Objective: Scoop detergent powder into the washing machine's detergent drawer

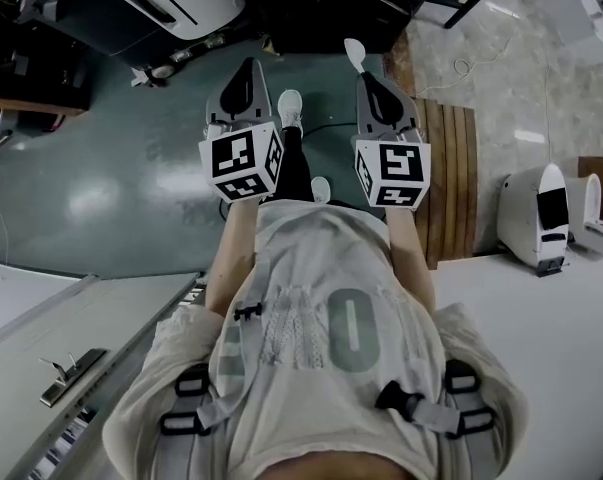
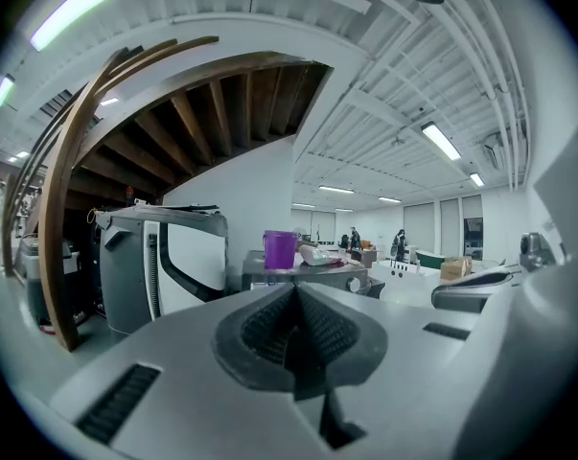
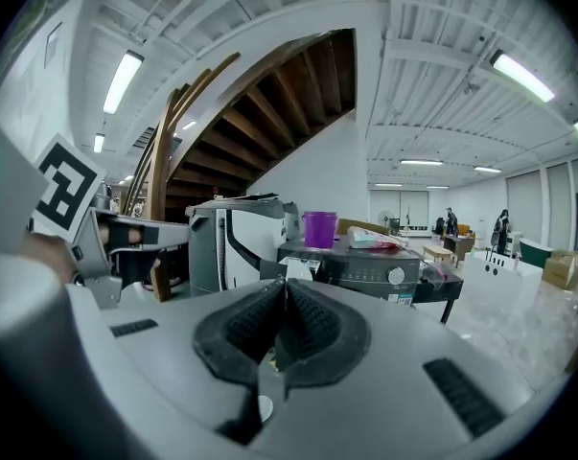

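Both grippers are held out in front of the person at waist height, over a grey-green floor. My left gripper (image 1: 248, 70) (image 2: 295, 291) is shut with nothing between its ribbed pads. My right gripper (image 1: 370, 81) (image 3: 284, 287) is likewise shut and empty. Some way ahead stands a dark washing machine (image 3: 373, 273) (image 2: 312, 278) with a round knob on its front. On top of it rest a purple cup (image 3: 319, 229) (image 2: 280, 249) and a plastic bag (image 3: 375, 241) (image 2: 323, 254). No scoop, powder or drawer can be made out.
A grey and white appliance (image 2: 159, 262) (image 3: 236, 242) stands left of the washer, under a curved wooden staircase (image 2: 73, 171). White tables lie near left (image 1: 41, 318) and right (image 1: 551, 358), the right one bearing a white device (image 1: 539, 218). Wooden slats (image 1: 451, 178) cover the floor at right.
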`<state>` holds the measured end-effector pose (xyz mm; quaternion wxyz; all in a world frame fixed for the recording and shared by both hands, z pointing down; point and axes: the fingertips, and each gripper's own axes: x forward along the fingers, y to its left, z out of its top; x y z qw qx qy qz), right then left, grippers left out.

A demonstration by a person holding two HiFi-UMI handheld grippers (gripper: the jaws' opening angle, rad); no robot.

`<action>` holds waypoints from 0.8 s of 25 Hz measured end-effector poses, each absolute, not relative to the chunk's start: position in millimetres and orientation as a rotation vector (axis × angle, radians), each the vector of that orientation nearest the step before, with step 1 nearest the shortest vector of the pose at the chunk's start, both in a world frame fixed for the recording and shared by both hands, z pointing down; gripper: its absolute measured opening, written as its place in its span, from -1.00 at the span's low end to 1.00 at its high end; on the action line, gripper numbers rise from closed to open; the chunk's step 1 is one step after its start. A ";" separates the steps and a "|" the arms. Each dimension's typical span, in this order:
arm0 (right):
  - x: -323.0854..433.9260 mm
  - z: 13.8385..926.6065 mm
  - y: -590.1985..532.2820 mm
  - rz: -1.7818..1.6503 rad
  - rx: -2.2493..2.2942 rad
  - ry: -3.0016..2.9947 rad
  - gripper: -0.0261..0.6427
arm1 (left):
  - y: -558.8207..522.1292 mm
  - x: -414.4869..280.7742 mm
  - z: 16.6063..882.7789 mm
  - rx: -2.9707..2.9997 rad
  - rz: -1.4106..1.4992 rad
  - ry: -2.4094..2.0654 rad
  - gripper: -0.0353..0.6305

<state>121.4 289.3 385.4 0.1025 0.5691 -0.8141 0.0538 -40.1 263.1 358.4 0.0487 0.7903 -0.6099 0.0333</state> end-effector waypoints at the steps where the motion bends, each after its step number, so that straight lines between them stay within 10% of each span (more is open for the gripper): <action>1: 123.2 384.1 286.3 0.152 1.683 -2.400 -0.89 | 259.0 -37.8 356.4 2.414 0.094 -1.857 -0.83; 20: 125.5 370.6 158.7 0.143 1.720 -2.393 -0.89 | 120.3 -26.8 341.3 2.449 0.062 -1.813 -0.83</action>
